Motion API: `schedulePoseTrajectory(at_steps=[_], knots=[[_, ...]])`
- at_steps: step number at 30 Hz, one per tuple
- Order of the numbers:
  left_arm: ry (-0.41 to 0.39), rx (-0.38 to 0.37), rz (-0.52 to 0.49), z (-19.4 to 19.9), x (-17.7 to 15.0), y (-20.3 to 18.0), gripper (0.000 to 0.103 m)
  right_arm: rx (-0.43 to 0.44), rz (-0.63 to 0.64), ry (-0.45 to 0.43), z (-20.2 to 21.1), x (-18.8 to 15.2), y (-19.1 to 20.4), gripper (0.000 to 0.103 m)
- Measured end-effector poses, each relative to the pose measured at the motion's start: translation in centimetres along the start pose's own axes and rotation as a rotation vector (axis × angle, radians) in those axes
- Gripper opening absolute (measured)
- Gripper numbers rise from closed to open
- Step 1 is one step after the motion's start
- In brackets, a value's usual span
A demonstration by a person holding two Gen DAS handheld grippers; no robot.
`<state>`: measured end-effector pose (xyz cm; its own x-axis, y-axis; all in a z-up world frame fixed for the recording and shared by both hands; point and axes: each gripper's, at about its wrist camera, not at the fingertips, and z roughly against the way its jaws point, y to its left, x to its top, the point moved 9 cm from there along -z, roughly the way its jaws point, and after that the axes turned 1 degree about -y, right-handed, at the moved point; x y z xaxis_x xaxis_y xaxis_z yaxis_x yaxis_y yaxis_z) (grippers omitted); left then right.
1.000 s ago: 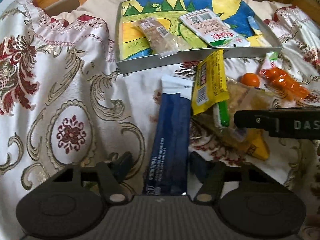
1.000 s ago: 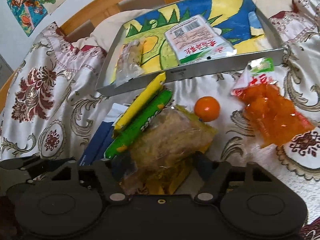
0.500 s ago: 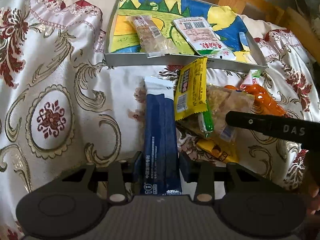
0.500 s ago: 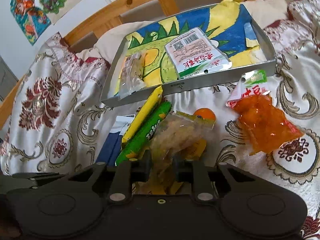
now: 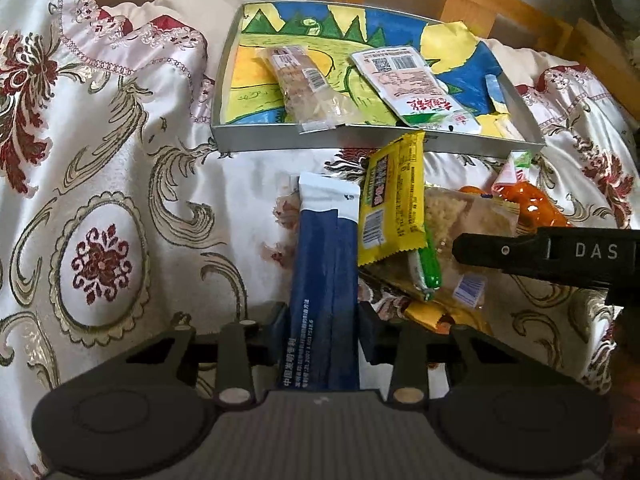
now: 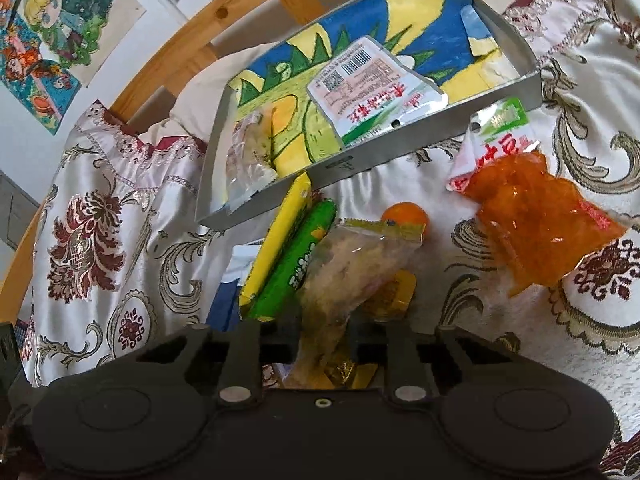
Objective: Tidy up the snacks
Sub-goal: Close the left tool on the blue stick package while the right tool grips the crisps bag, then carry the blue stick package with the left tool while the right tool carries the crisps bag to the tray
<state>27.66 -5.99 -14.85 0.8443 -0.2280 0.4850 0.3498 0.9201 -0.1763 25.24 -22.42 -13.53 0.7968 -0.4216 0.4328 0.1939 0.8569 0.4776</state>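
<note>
While both tools tilt steeply down toward the patterned bedspread (image 5: 120,152), the left hand-held gripper (image 5: 323,330) is clenched on the near end of the long blue packet (image 5: 326,272), pads pressing both its sides, white end pointing away toward the tray. Packet lies flat on the bedspread, just left of the snack pile. Yellow wrapper (image 5: 394,204) overlaps the packet's right edge, with a green stick snack (image 5: 428,268) poking out under it. Right of that, the clear crumbly snack bag (image 6: 352,276) sits on top of a yellow packet (image 6: 394,294); the right hand-held gripper (image 6: 323,340) has its jaws closing on this bag's near end, pads already squeezing the film, bag bunched between them. From the left wrist view the right tool shows as a black bar marked DAS (image 5: 560,254) reaching in from the right edge, level above the pile. Small orange fruit (image 6: 404,216) behind the bag, touching it or just beside, cannot tell. Orange jelly bag (image 6: 532,224) lies farther right, apart. Silver tray (image 5: 280,142) with painted lining sits behind the pile against the wooden headboard (image 5: 500,8), holding a clear bar packet (image 5: 308,84) at left and a white-pink sachet (image 5: 416,88) at right.
</note>
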Motion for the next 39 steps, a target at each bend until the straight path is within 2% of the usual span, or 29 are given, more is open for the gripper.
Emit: schedulePoseTrajectory(at_steps=[4, 11, 18, 25, 33, 39], knots=[[0.014, -0.046, 0.061, 0.5, -0.1, -0.1, 0.038, -0.007, 0.040, -0.029, 0.8, 0.4, 0.5, 0.018], [0.051, -0.133, 0.264, 1.4, -0.5, 0.8, 0.038, -0.053, 0.138, -0.064, 2.5, 0.4, 1.0, 0.017], [0.018, -0.203, 0.379, 2.7, -0.4, 1.4, 0.037, -0.081, 0.259, -0.118, 4.2, 0.3, 2.0, 0.017], [-0.016, -0.229, 0.428, 3.4, 0.0, 1.7, 0.037, -0.107, 0.353, -0.175, 5.1, 0.5, 3.0, 0.017], [-0.192, -0.178, 0.356, 5.6, 2.0, 1.5, 0.037, -0.101, 0.403, -0.198, 6.0, 0.8, 3.9, 0.017], [-0.296, -0.154, 0.306, 6.4, 3.6, 0.8, 0.037, -0.076, 0.530, -0.216, 7.5, 1.5, 5.8, 0.017]])
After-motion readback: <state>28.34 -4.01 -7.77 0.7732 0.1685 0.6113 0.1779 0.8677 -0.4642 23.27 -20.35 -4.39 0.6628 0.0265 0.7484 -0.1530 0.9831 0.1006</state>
